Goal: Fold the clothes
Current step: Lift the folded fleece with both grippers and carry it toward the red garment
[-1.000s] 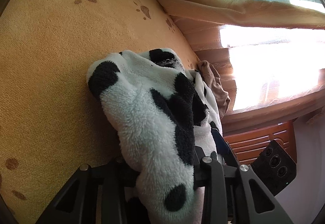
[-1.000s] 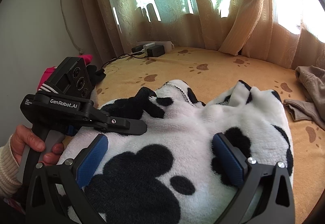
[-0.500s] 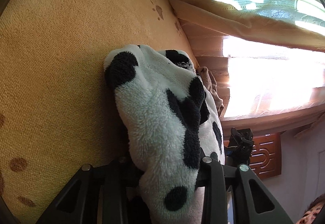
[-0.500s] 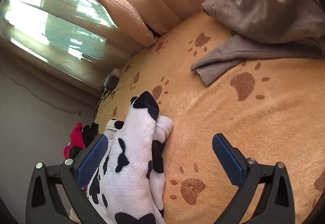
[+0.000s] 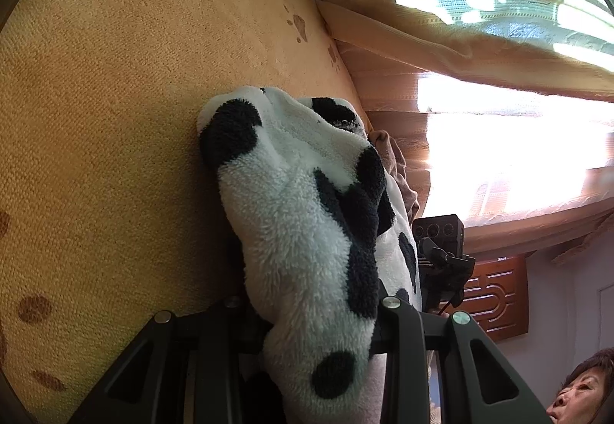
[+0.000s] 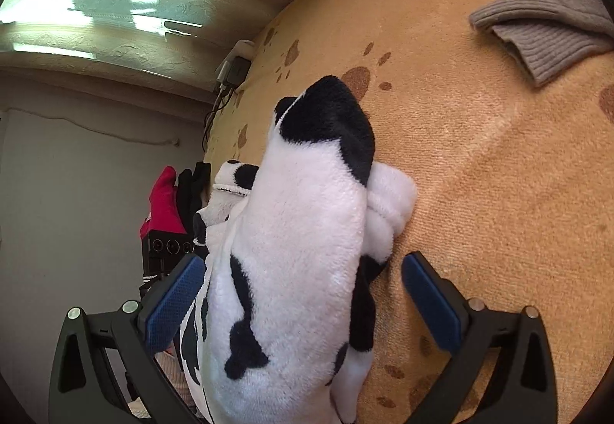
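Orange paw-print bedspread fills most of both views, bare and flat to the right of the garment in the right wrist view and to the left of it in the left wrist view. Far edge of the bed is bounded by beige curtains with a bright window behind; grey wall on the other side. Cow-print fleece garment lies on the bedspread in a long bunched ridge, white plush with black patches, one end capped by a large black patch, a white cuff-like fold sticking out just beside it. Left gripper is clamped tight on the near end of the fleece, fabric bulging up between the black fingers. Right gripper is spread wide, blue pads straddling the ridge; left pad touches or nearly touches the fabric, right pad stands apart over the bedspread. Grey ribbed knit sleeve lies well apart near the upper right edge. Brown garment is tucked behind the fleece by the curtain. Red and black gloves sit at the wall side. Charger block with cables sits near the curtain base.
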Available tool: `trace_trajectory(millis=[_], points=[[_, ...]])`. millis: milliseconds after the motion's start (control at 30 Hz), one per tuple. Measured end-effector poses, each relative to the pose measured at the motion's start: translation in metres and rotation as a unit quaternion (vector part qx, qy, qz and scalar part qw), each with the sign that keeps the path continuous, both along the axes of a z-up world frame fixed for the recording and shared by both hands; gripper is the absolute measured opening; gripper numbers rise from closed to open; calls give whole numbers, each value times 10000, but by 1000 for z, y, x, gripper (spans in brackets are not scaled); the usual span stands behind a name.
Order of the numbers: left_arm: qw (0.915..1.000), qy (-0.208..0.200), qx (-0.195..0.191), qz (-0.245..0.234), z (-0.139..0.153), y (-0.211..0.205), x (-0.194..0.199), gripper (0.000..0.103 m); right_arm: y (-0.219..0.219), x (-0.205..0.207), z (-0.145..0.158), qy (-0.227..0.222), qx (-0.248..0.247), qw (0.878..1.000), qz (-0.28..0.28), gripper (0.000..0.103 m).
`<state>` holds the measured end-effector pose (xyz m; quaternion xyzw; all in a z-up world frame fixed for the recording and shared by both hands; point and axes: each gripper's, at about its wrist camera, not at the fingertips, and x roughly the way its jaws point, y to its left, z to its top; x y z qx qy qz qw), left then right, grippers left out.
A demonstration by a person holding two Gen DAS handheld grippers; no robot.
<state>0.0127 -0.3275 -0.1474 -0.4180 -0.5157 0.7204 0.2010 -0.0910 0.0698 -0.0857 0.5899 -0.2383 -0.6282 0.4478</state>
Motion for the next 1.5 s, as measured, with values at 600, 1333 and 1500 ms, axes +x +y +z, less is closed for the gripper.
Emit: trace_trajectory(millis=[600, 1333, 1500], points=[[9994, 294, 116, -132, 0, -2, 2, 36, -35, 12, 1, -42, 150, 9993, 354, 103], [9852, 1379, -898, 473, 69, 25, 43, 36, -30, 60, 44, 1575, -179, 9874, -17, 47], [9682, 1971, -1256, 897, 117, 20, 79, 36, -42, 82, 88, 2251, -405, 9734, 108, 47]])
